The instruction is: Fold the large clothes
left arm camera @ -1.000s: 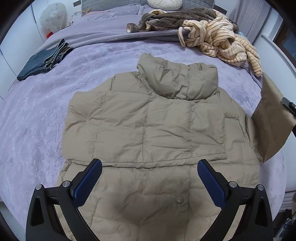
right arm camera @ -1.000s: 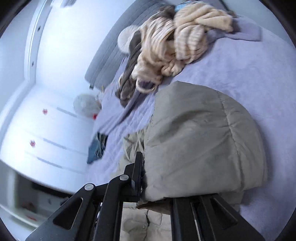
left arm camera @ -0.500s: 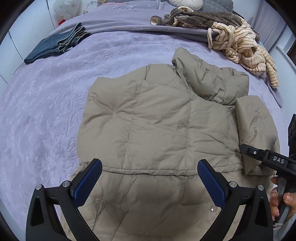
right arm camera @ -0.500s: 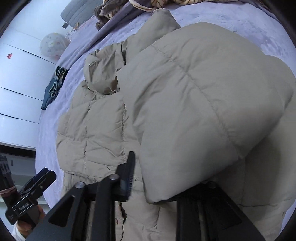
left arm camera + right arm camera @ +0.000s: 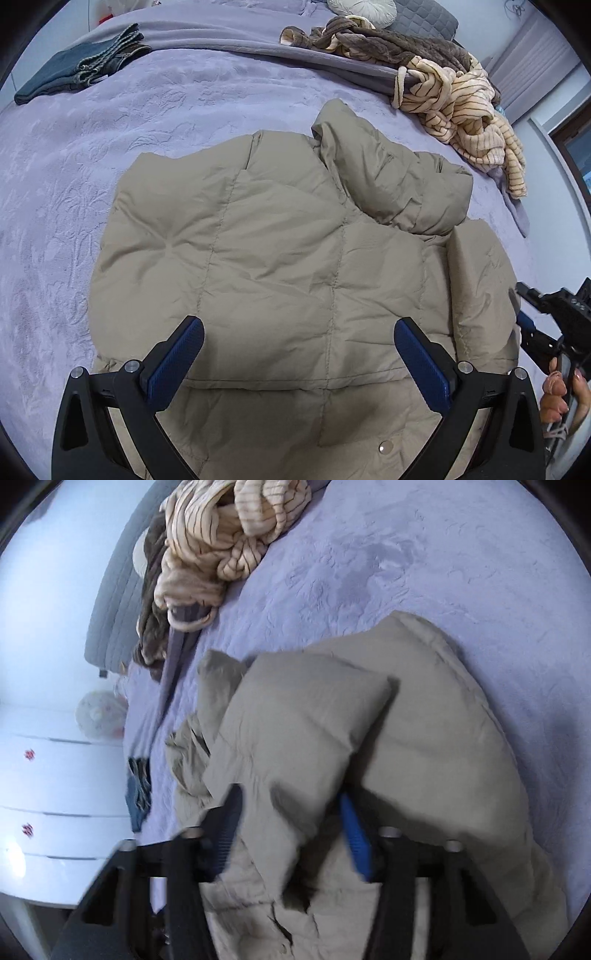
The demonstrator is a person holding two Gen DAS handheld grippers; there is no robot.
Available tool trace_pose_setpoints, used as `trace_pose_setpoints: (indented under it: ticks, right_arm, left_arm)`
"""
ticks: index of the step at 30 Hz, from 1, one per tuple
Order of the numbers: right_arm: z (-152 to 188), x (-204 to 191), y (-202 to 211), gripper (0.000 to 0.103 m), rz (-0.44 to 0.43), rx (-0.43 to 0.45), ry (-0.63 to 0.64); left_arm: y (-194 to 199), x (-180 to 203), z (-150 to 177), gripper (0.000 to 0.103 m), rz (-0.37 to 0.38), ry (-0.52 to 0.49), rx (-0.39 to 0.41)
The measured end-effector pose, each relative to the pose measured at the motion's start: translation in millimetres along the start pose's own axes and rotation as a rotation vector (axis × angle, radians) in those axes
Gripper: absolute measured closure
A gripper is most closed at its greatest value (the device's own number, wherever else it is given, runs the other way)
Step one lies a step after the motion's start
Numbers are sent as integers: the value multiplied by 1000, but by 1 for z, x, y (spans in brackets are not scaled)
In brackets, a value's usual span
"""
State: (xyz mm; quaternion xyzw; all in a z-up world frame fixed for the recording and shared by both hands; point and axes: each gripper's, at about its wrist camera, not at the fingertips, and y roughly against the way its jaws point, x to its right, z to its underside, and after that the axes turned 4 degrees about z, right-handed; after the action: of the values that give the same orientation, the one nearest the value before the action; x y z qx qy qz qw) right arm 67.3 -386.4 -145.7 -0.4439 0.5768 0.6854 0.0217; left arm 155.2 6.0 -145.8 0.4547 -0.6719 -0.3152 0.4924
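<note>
Jacket [image 5: 288,258], tan and quilted, lies spread flat on the purple bed [image 5: 92,177], its collar toward the striped blanket [image 5: 465,110]; one sleeve [image 5: 295,731] is folded over the jacket's body. Above the jacket's hem the left gripper [image 5: 299,354] points steeply down, jaws wide apart and holding nothing; at the jacket's side a hand [image 5: 561,391] holds the right gripper [image 5: 291,827], whose jaws have just been closing with sleeve cloth between them, though blur hides whether they pinch it. Only the left view shows folded jeans [image 5: 77,70] far from the jacket; only the right view shows white drawers [image 5: 55,782] beyond the bed.
</note>
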Motion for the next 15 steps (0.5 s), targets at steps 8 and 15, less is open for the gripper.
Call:
trace_pose_setpoints:
  ticks: [8,15]
  right_arm:
    - [49,-126,-31,94,-6,-92,547]
    - [136,-149,-83,49,71,-338,760]
  left_arm:
    - [10,-34,-12,0,255,137,7]
    - [4,-43,-20,0,440,219,-15]
